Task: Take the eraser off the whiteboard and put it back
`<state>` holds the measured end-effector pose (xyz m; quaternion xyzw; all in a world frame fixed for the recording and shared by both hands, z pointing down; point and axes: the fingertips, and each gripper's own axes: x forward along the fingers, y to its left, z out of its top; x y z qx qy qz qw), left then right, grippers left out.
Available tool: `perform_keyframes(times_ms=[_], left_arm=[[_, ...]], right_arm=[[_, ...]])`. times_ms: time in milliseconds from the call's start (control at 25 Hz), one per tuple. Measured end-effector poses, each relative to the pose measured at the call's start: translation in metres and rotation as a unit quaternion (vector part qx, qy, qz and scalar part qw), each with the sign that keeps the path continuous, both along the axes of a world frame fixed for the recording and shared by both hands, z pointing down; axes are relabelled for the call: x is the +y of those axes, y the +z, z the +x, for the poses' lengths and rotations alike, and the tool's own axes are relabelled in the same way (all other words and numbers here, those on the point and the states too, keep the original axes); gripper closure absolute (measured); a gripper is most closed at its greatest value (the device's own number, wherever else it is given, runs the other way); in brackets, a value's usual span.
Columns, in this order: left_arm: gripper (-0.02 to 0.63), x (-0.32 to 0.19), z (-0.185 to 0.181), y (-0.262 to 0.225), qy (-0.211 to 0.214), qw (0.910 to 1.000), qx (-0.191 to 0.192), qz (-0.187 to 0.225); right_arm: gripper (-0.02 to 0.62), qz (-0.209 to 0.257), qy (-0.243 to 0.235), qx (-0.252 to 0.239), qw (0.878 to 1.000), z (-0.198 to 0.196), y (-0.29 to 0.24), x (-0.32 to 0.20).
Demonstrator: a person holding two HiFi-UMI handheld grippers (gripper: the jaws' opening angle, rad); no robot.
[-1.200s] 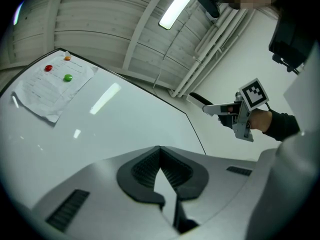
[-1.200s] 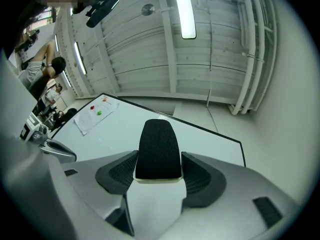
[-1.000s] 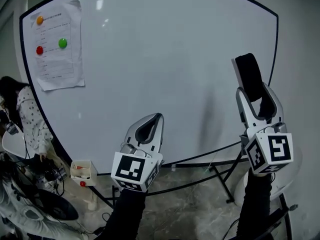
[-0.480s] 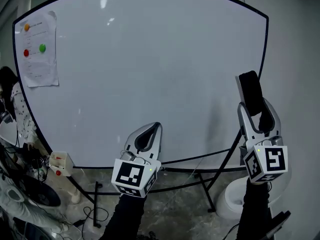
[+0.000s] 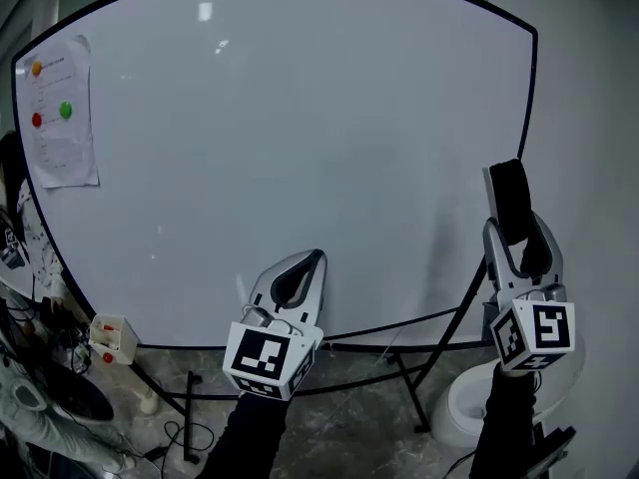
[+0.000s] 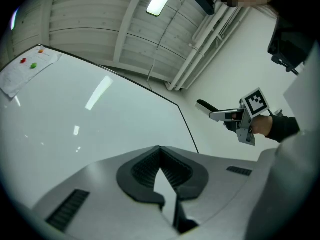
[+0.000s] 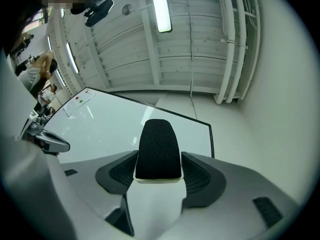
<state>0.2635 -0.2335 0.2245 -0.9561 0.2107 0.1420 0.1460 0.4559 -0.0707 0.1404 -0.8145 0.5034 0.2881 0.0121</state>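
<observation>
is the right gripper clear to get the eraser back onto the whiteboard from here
Probably yes: the right gripper holds the eraser up near the right edge of the whiteboard, nothing shows between them, and the left gripper, fingers together and empty, sits aside.

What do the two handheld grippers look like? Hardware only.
Both the left gripper and right gripper have light grey tapered shells and black ribbed pads. Each carries a white cube with black square markers. Dark sleeves sit behind both.

One whiteboard [image 5: 280,148], one eraser [image 5: 510,201], one sheet [image 5: 60,143], three magnets [image 5: 36,68] [image 5: 66,111] [image 5: 37,120].
</observation>
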Motion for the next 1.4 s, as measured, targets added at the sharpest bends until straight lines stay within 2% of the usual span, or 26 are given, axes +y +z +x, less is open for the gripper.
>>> perform_keyframes(times_ms=[240,440,680,880,1200,1400], left_arm=[[0.600,-0.019,0.031,-0.003,0.042,0.9990,-0.004,0.012],[0.600,-0.037,0.053,0.000,0.056,0.9984,0.000,0.000],[0.600,-0.036,0.085,0.006,0.072,0.9974,-0.011,0.004],[0.600,-0.042,0.103,0.004,0.043,0.9990,-0.009,0.005],[0.600,-0.039,0.142,0.000,-0.020,0.9998,-0.006,-0.006],[0.600,-0.029,0.159,0.007,-0.040,0.9991,0.000,-0.013]], right_arm=[[0.318,-0.002,0.030,0.001,1.000,0.018,0.001,-0.016],[0.318,-0.010,0.049,0.004,0.999,0.035,0.002,-0.022],[0.318,-0.017,0.060,0.014,0.998,0.071,0.002,-0.031],[0.318,-0.025,0.056,0.023,0.998,0.116,0.005,-0.035],[0.318,-0.030,0.023,0.028,0.999,0.209,-0.001,-0.051],[0.318,-0.034,0.003,0.018,0.999,0.257,-0.003,-0.064]])
